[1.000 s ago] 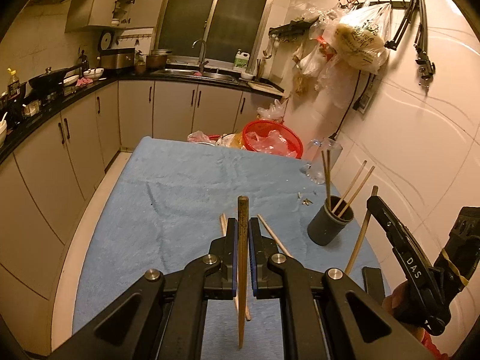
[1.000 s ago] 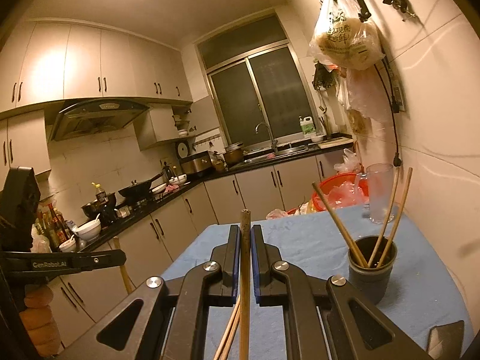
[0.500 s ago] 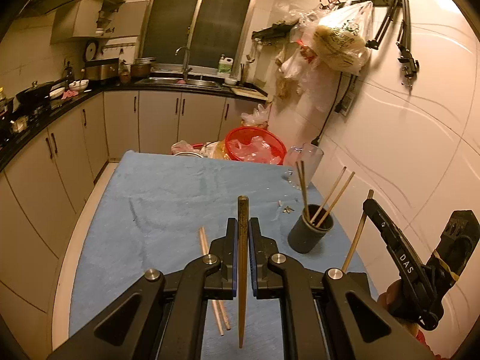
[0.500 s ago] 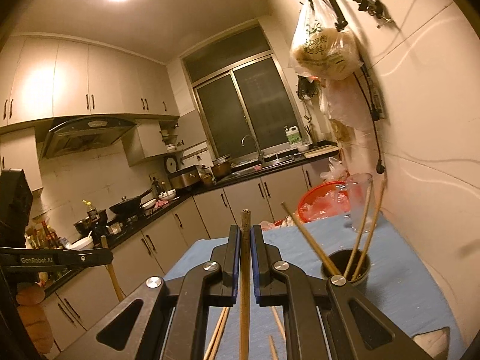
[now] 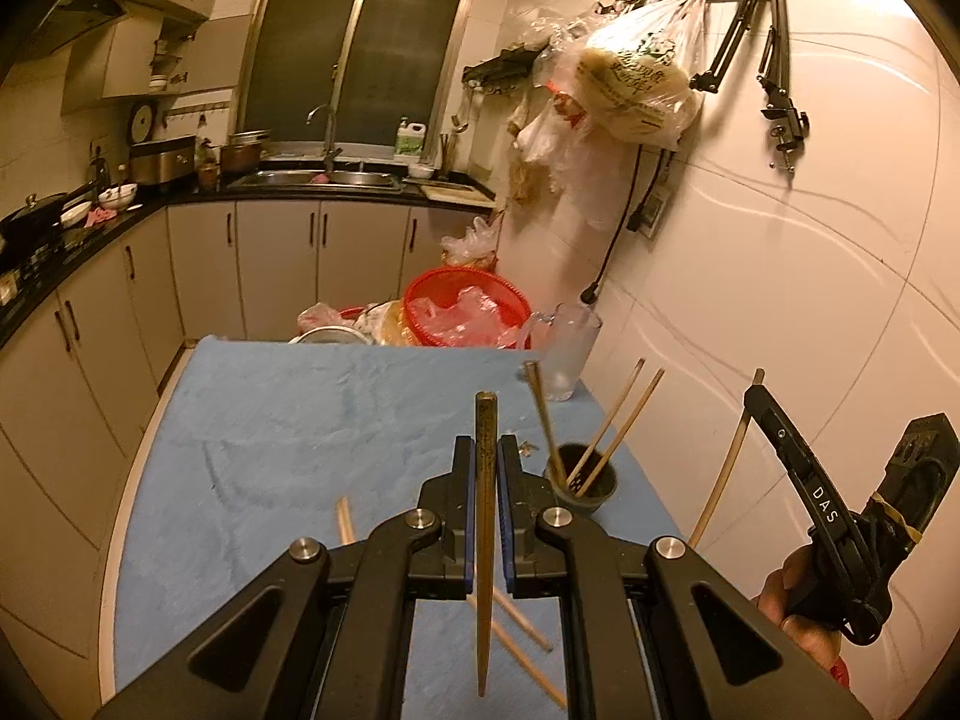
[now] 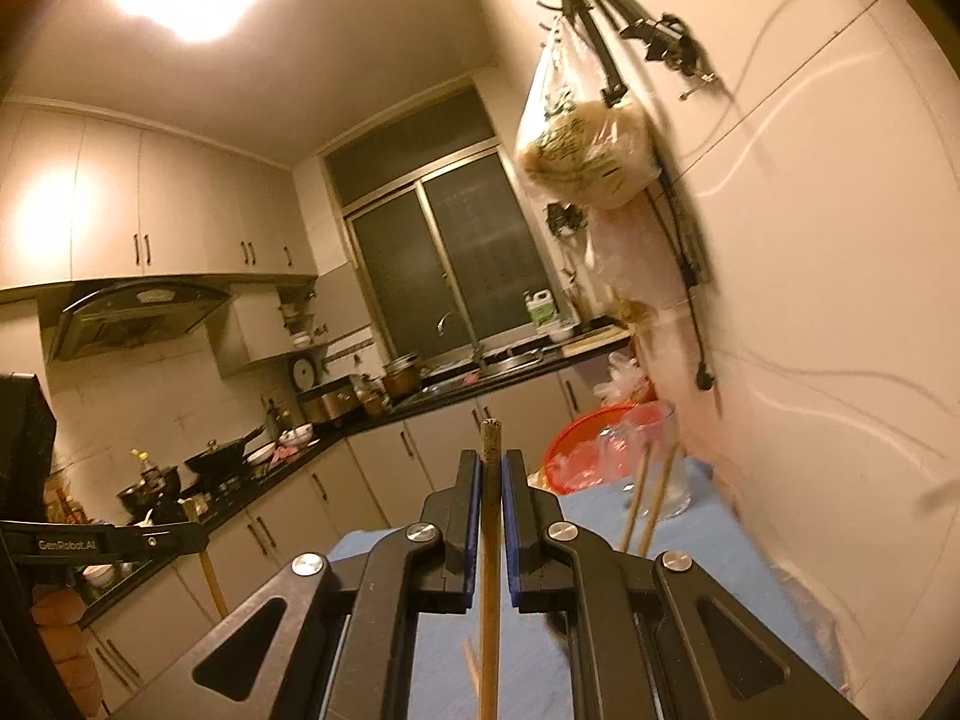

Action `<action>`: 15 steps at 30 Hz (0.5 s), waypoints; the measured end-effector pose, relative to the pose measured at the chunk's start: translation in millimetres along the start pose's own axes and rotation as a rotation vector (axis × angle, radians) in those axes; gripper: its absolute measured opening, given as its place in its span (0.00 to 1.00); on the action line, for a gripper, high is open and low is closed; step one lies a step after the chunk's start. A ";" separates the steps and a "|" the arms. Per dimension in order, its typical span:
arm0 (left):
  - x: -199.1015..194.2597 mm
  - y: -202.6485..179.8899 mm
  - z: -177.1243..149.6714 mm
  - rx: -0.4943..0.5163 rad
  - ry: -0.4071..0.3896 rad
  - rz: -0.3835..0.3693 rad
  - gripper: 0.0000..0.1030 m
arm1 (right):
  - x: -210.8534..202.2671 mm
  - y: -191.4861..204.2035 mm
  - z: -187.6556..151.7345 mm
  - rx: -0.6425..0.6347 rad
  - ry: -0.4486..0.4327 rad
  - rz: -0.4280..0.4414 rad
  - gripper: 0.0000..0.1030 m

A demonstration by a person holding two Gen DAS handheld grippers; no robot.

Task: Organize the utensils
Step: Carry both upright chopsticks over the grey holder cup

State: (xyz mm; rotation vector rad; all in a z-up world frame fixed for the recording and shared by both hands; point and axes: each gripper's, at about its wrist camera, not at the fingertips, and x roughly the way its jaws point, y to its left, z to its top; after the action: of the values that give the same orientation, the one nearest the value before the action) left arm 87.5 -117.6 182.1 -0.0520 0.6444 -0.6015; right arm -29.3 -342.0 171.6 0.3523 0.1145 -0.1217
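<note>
Left gripper (image 5: 486, 462): matte black linkage arms with triangular cut-outs; four round silver pivot screws in a row; blue pads lining the inner faces of both fingers; right gripper (image 6: 492, 474) built the same, seen side-on at 3 o'clock of the left view with white "DAS" lettering on its finger; a yellowish band round its black handle; bare skin of the right hand (image 5: 786, 600) beneath; "GenRobot.AI" printed white at 9 o'clock of the right view.

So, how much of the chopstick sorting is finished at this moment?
Partly done: four chopsticks already stand in the dark cup. In hand: the left claw grips one chopstick and the right claw grips another chopstick, neither over the cup yet. Left: at least three loose chopsticks lie on the blue cloth.
</note>
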 end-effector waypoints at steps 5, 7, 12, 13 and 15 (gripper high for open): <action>14.7 -12.9 19.2 -0.006 -0.011 -0.019 0.07 | 7.5 -15.3 18.0 0.004 -0.038 -0.033 0.07; 19.9 -19.3 26.3 -0.001 -0.020 -0.030 0.07 | 10.7 -20.3 23.3 0.007 -0.050 -0.042 0.07; 39.2 -33.2 48.1 -0.017 -0.049 -0.061 0.07 | 27.0 -39.2 39.0 0.044 -0.080 -0.072 0.07; 42.1 -36.1 50.9 -0.019 -0.052 -0.066 0.07 | 31.0 -42.7 42.3 0.051 -0.089 -0.079 0.07; 52.8 -42.0 61.7 -0.028 -0.062 -0.076 0.07 | 39.7 -48.4 48.7 0.058 -0.105 -0.095 0.07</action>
State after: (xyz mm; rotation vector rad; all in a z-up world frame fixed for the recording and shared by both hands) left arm 135.4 -189.4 212.3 -0.1214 0.5923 -0.6615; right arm 7.6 -408.0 195.5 0.3974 0.0236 -0.2375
